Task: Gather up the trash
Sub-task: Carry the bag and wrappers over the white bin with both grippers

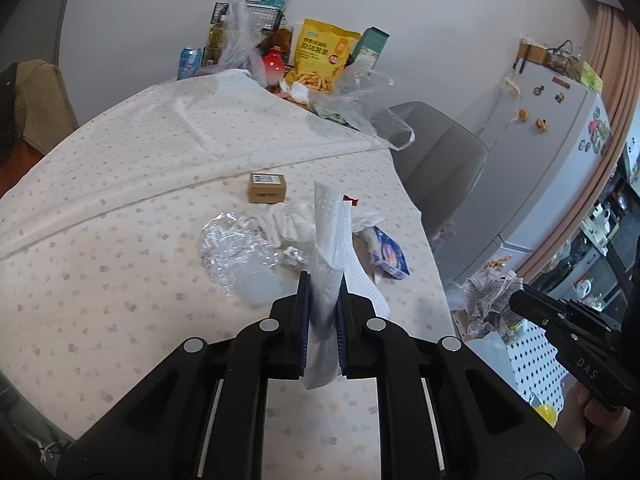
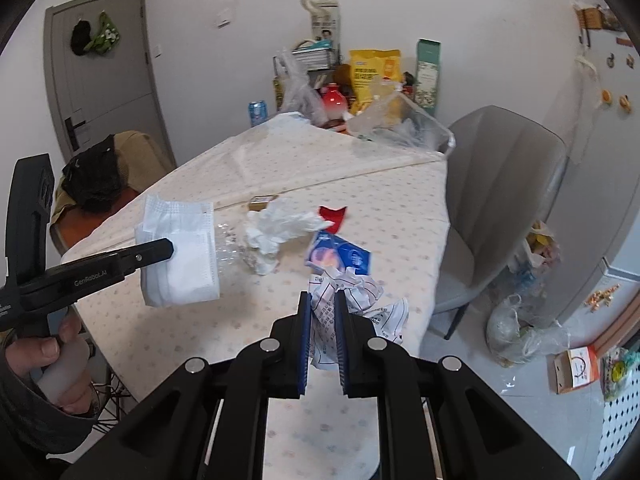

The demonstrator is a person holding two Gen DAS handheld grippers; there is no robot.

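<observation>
On the counter: a dotted white cloth covers the counter [image 2: 384, 216], with trash near its right edge.
Chair: a grey chair [image 2: 500, 184] stands just beside the counter.
Floor bag: a clear bag [image 2: 508, 332] lies on the floor near the chair.
Left hand-held gripper [image 1: 323, 280]: clamped on a white face mask [image 2: 180, 248], lifted above the cloth.
Right hand-held gripper [image 2: 322, 300]: clamped on crumpled printed paper [image 2: 352, 300], lifted by the counter's edge.
Bottle: a crushed clear bottle [image 1: 236, 248] lies on the cloth.
Glove: a white glove [image 2: 280, 224] lies beside the bottle.
Wrapper: a blue wrapper [image 2: 340, 256] lies near the glove.
Box: a small brown box [image 1: 267, 187] sits behind the pile.
</observation>
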